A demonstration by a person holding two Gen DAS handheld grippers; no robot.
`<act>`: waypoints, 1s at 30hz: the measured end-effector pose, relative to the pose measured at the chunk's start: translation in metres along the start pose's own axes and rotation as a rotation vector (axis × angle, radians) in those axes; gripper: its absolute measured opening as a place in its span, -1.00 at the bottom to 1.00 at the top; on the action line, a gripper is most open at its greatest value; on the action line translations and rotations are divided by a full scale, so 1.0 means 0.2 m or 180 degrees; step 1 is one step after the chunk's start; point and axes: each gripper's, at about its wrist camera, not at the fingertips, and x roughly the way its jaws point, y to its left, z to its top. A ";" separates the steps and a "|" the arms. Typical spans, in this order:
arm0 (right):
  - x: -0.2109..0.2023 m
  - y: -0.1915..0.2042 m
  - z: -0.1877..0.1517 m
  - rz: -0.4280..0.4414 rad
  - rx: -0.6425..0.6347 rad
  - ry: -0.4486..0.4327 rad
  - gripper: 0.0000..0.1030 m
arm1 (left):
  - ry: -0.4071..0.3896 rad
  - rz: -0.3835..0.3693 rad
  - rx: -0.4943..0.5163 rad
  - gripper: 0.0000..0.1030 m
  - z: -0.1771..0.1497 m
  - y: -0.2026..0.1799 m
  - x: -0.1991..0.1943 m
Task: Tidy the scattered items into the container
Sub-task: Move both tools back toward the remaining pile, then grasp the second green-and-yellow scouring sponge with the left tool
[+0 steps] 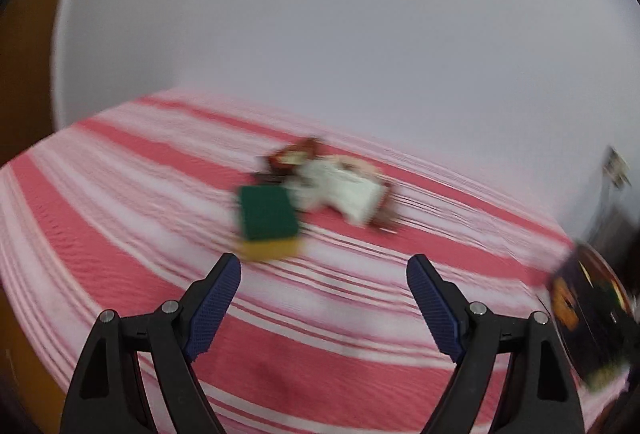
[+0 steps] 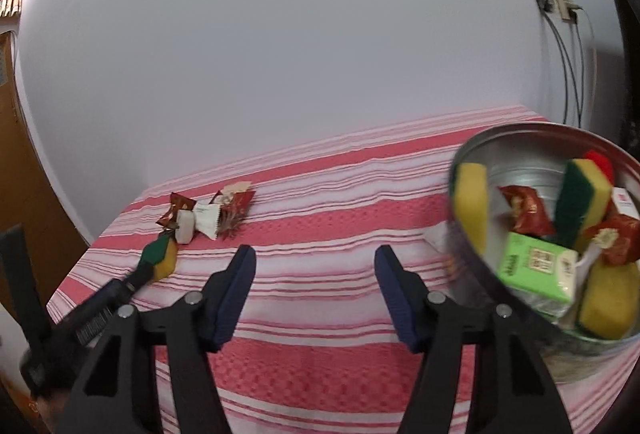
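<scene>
My left gripper point(image 1: 324, 270) hangs with its jaws spread wide and nothing between them, just short of a sponge point(image 1: 267, 221) lying flat on the striped cloth point(image 1: 120, 234). The sponge is a soft rectangular block, dark green scouring side up over yellow foam, and from my left camera its long axis runs away from me toward the wall; the picture is blurred, so I cannot tell finer detail. Just behind it, touching or nearly so, sits a small heap of wrappers point(image 1: 340, 186): crinkly red-brown foil packets and a white pleated one, pointing every which way. My right gripper point(image 2: 316, 258) also stands apart, narrower than the left, with only the cloth showing between its ribbed blue pads point(image 2: 236, 290). To its right is the container point(image 2: 516, 138), a round tin of dull silver metal, tilted in this view so its inside faces me. In it are 3 sponges, 2 of them standing on end, 2 red foil packets, a light green carton point(image 2: 536, 266) lying on its side and something fluffy and red at the back. The cloth is a woven, lightly ridged fabric in pink-red and white bands.
</scene>
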 end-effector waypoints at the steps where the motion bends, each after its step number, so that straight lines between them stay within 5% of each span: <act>1: 0.01 0.01 0.00 0.0031 -0.0018 -0.0014 0.28 | 0.0107 0.0065 -0.0104 0.68 0.03 0.06 0.04; 7: 0.11 0.05 0.01 0.0246 0.0034 0.0078 0.49 | 0.0458 0.0280 -0.0552 0.68 0.10 0.25 0.22; 14: 0.18 0.06 0.00 0.0367 0.0047 0.0200 0.51 | 0.0508 0.0666 -0.0287 0.71 0.18 0.14 0.40; 22: 0.27 0.02 0.00 0.0443 0.0229 0.0353 0.53 | 0.0611 0.0614 -0.0041 0.83 0.20 0.03 0.52; 30: 0.29 0.02 0.00 0.0477 0.0294 0.0440 0.54 | 0.0672 0.0544 -0.0241 0.83 0.20 0.07 0.54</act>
